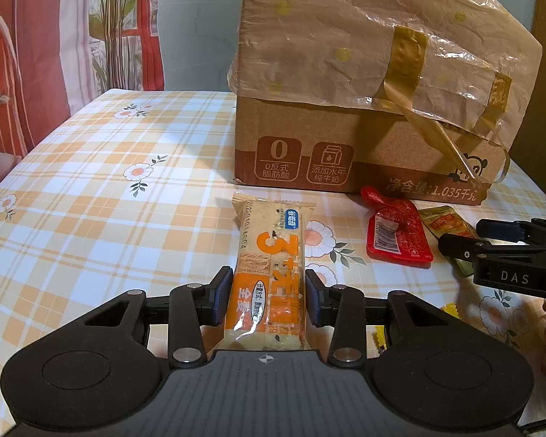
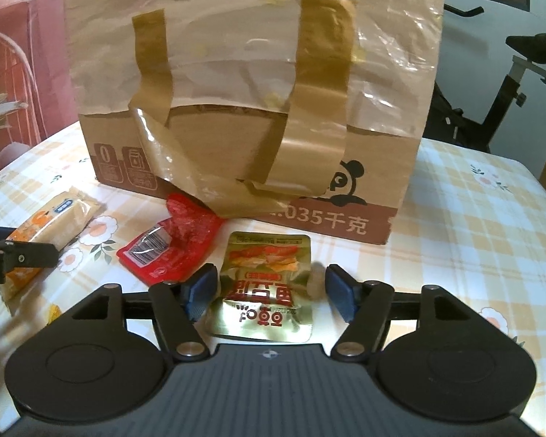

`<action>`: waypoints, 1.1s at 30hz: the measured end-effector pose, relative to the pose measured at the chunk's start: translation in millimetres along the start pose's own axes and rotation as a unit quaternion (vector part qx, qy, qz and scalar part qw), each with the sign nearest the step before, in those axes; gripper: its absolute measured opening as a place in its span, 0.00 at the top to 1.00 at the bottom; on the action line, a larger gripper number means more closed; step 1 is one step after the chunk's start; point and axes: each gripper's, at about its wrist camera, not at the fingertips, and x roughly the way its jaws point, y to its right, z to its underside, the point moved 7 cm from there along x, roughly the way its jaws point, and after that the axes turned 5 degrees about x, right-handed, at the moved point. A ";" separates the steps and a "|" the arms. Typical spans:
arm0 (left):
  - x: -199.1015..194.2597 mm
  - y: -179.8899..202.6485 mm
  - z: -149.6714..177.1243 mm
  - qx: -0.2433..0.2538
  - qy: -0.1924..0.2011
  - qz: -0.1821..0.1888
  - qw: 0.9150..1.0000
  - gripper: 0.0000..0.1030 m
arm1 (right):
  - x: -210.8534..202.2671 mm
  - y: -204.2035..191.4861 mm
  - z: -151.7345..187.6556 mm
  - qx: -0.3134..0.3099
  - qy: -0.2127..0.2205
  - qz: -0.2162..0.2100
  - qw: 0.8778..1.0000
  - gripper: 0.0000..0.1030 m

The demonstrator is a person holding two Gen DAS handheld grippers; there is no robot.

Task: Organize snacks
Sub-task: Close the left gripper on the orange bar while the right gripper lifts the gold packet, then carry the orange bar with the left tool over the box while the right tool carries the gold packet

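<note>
The left gripper [image 1: 269, 293] is squeezing the orange snack bar [image 1: 269, 273] on the table [image 1: 91, 200]. Only the right view is showing the gold packet [image 2: 264, 287] lying loose between the right gripper's [image 2: 271, 289] wide fingers. The box's [image 2: 236, 138] inside is hiding.

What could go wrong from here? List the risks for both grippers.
1. The left gripper seems to pinch the orange snack bar only at its near end; lifted, the long wrapper may sag or slip out.
2. The right gripper stands open around the gold pouch; closing could crumple or skid the glossy foil.
3. The red packet lies close beside the pouch, and loose tape hangs off the box; either might snag.
</note>
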 end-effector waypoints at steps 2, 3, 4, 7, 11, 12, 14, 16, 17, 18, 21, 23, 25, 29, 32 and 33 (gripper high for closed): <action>0.0 0.1 -0.2 0.001 0.000 0.000 1.000 0.59 | 1.0 0.2 -0.7 -0.001 -0.001 0.000 1.000 0.33; -0.1 0.2 -0.3 0.001 0.000 0.000 1.000 0.59 | 1.0 0.1 -0.9 -0.002 -0.002 -0.001 1.000 0.33; -0.1 0.4 -0.3 0.001 0.000 0.000 1.000 0.59 | 0.4 0.1 -1.0 -0.003 -0.003 -0.002 1.000 0.34; -0.2 -0.1 -0.8 -0.002 -0.001 0.002 1.000 0.59 | 0.2 -2.7 -1.3 -0.010 -0.005 -0.009 1.000 0.40; -0.6 -4.1 -2.0 -0.017 -0.004 0.012 1.000 0.61 | -1.1 -9.3 -0.8 -0.023 -0.007 -0.016 1.000 0.51; -1.2 -4.8 -2.1 -0.023 -0.005 0.018 1.000 0.62 | -1.7 -8.8 -0.4 -0.020 -0.008 -0.019 1.000 0.52; -2.9 -5.3 -1.5 -0.033 -0.005 0.028 0.999 0.62 | -4.9 -7.1 1.6 -0.017 -0.008 -0.026 0.999 0.54; -4.4 -3.6 -0.6 -0.035 -0.006 0.035 0.999 0.62 | -8.2 -5.2 3.2 -0.010 -0.011 -0.032 0.999 0.56; -5.2 -2.0 -0.2 -0.033 -0.005 0.036 0.999 0.62 | -11.1 -4.5 4.5 -0.006 -0.011 -0.036 0.999 0.57; -6.7 -0.3 -0.4 -0.031 -0.003 0.039 0.999 0.62 | -14.1 -3.7 5.6 -0.001 -0.010 -0.041 0.999 0.58; -12.3 4.0 -3.5 -0.026 0.008 0.048 0.998 0.62 | -25.0 -1.1 10.0 0.019 -0.008 -0.055 0.998 0.59; -15.3 6.4 -5.8 -0.022 0.013 0.051 0.998 0.62 | -32.3 -0.9 12.3 0.025 -0.006 -0.060 0.998 0.60; -18.6 9.3 -6.3 -0.019 0.015 0.053 0.998 0.62 | -39.0 -0.4 13.1 0.031 -0.005 -0.065 0.997 0.61; -24.0 13.0 -5.2 -0.013 0.016 0.054 0.998 0.62 | -50.0 -5.8 14.3 0.028 0.000 -0.074 0.997 0.64; -28.9 13.2 -3.7 -0.011 0.019 0.054 0.998 0.62 | -54.8 -11.7 15.4 0.018 0.003 -0.078 0.997 0.64; -30.5 12.7 -3.7 -0.011 0.021 0.055 0.998 0.62 | -56.1 -13.4 15.6 0.016 0.003 -0.080 0.997 0.64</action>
